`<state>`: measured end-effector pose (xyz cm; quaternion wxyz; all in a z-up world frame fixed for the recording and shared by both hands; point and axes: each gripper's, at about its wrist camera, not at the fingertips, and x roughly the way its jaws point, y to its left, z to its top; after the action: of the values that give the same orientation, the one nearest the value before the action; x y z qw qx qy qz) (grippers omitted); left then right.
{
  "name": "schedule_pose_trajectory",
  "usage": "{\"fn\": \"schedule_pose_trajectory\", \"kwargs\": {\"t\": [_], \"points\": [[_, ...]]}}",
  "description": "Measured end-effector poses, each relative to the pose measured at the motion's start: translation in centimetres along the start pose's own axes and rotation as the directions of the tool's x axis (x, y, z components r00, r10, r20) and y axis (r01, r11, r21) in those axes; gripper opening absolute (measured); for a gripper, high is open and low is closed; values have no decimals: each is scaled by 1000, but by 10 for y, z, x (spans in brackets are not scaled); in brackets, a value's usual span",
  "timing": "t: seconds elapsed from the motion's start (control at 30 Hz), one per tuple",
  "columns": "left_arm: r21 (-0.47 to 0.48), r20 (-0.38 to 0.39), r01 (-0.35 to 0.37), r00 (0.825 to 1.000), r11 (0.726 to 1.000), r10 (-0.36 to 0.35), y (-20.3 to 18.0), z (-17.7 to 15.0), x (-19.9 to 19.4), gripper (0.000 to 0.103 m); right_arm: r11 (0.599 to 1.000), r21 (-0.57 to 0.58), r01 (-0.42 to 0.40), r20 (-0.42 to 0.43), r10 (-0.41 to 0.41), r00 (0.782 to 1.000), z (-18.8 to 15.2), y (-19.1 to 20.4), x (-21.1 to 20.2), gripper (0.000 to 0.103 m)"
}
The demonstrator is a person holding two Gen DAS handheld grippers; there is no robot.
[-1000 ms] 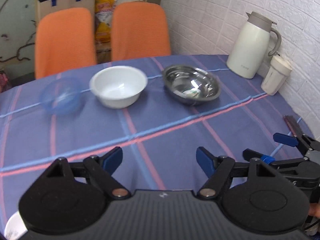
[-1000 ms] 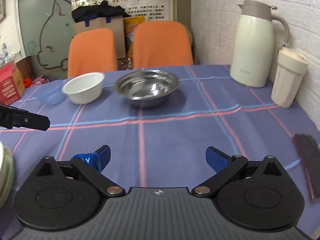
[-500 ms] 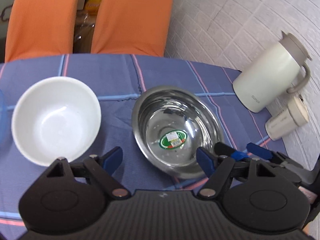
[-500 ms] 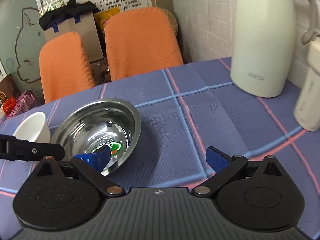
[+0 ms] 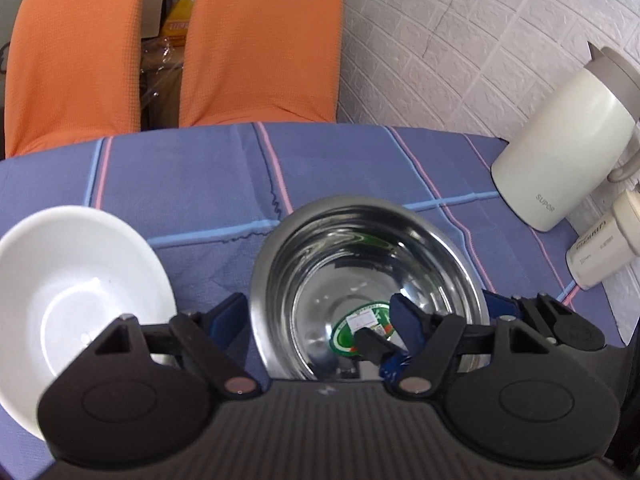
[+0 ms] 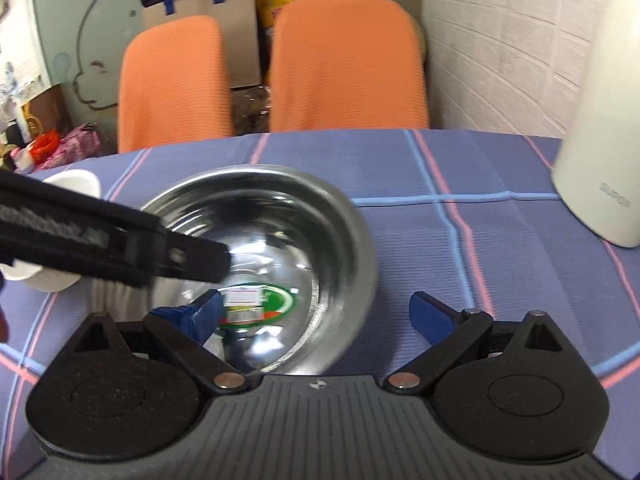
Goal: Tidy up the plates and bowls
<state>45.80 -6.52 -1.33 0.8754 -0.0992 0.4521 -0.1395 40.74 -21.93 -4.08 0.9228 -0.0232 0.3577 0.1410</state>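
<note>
Both grippers straddle the rim of the steel bowl (image 5: 360, 264), one pad inside and one outside, jaws wide and not closed on it. The left gripper (image 5: 316, 320) takes the wall at 9 o'clock; the right gripper (image 6: 316, 312) takes it at 3 o'clock. Pad contact with the metal probably has not occurred, though blur obscures it. The white bowl (image 5: 76, 280) stands separately at 9 o'clock on the tablecloth (image 5: 192, 184). No stacking is done; all nesting remains
</note>
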Motion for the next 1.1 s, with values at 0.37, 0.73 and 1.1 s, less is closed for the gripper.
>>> {"fn": "schedule_pose_trajectory", "kwargs": {"t": [0.37, 0.73, 1.1], "points": [[53, -46, 33, 998, 998, -31, -4, -10, -7, 36, 998, -6, -63, -13, 63, 998, -2, 15, -19, 88], [74, 11, 13, 1000, 997, -14, -9, -26, -62, 35, 997, -39, -70, 54, 72, 996, -2, 41, -61, 89], [67, -18, -6, 1000, 998, 8, 15, -123, -136, 37, 987, -104, -121, 52, 126, 991, -62, 107, -125, 90]]}}
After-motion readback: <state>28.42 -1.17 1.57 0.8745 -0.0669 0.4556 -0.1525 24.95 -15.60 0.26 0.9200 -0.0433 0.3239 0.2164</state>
